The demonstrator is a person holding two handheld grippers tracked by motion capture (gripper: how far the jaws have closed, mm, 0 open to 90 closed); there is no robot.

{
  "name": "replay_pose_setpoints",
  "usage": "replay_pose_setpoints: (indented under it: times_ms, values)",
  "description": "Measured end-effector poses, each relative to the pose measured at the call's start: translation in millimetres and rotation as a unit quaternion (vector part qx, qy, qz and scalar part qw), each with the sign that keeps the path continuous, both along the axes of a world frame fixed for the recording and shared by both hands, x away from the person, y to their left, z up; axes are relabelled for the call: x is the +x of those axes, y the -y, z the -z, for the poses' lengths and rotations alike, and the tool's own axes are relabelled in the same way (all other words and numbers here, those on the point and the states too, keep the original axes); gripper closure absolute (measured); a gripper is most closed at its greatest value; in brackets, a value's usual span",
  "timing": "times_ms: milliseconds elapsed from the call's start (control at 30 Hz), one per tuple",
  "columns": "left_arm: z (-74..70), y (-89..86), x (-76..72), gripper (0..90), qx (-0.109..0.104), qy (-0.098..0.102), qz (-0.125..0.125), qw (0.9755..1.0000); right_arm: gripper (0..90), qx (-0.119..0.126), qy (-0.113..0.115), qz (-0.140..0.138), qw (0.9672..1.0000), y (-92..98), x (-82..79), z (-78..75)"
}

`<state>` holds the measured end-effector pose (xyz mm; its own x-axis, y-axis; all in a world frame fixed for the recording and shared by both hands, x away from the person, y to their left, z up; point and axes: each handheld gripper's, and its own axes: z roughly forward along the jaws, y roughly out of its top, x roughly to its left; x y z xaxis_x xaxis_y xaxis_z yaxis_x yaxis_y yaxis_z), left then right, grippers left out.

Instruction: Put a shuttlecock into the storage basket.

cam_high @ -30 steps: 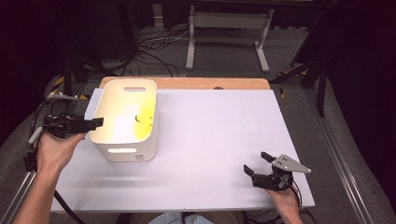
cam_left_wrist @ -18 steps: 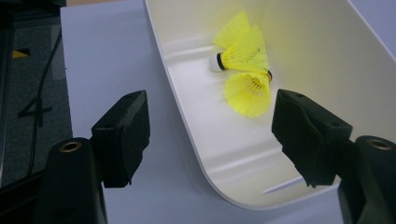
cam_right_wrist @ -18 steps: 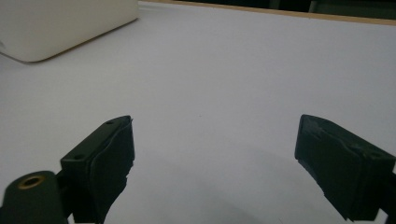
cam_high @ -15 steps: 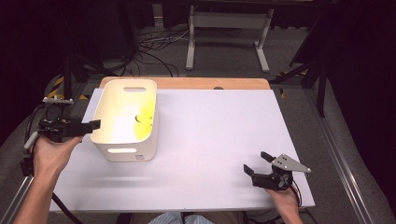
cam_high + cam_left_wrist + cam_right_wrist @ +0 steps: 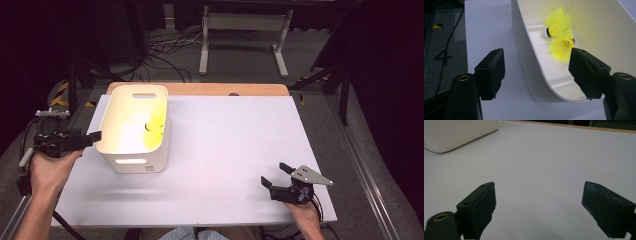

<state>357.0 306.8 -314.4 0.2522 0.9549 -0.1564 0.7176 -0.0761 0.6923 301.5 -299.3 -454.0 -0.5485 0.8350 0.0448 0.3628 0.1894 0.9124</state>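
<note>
Tub [image 5: 134, 131], white, stands at the table's [image 5: 225, 150] left rear with yellow shuttlecocks [image 5: 560, 37] lying inside. The left tongs [image 5: 93, 136] gape wide astride its left wall, one jaw inside, one outside, pads not pressing. This looks like lining up a grip on the wall; next, close squarely on it. Since the earlier frame the left hand drifted slightly outward. The right tongs [image 5: 277, 174] rest released near the front right

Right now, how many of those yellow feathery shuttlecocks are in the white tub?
2, as far as can be seen. One shuttlecock lies against the white tub's inner wall; the second shuttlecock lies just below, touching it. A jaw covers part of the floor, so another may be hidden.
</note>
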Motion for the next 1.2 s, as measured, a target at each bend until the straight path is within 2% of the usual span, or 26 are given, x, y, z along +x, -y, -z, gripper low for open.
replay_pose_setpoints:
  times_ms: [267, 367, 800, 1200]
  values:
    - [5.7, -7.3, -4.6, 30.7, -0.001, 0.002, -0.006, 1.0, 12.7, -0.001, -0.001, -0.001, 1.0, 0.0, 0.5, 0.2]
    - [5.9, -11.0, -6.3, 30.9, -0.014, 0.002, -0.013, 0.9998, 12.7, -0.003, -0.001, -0.002, 1.0, -0.3, 0.8, 0.5]
    - [9.2, -22.3, -18.0, 32.1, -0.018, 0.006, -0.028, 0.9994, 12.8, -0.003, -0.001, -0.001, 1.0, -0.1, 0.6, 0.4]
    - [11.6, -26.2, -26.6, 33.7, -0.015, 0.014, -0.029, 0.9994, 12.8, -0.004, -0.001, -0.001, 1.0, -0.5, 0.5, 0.4]
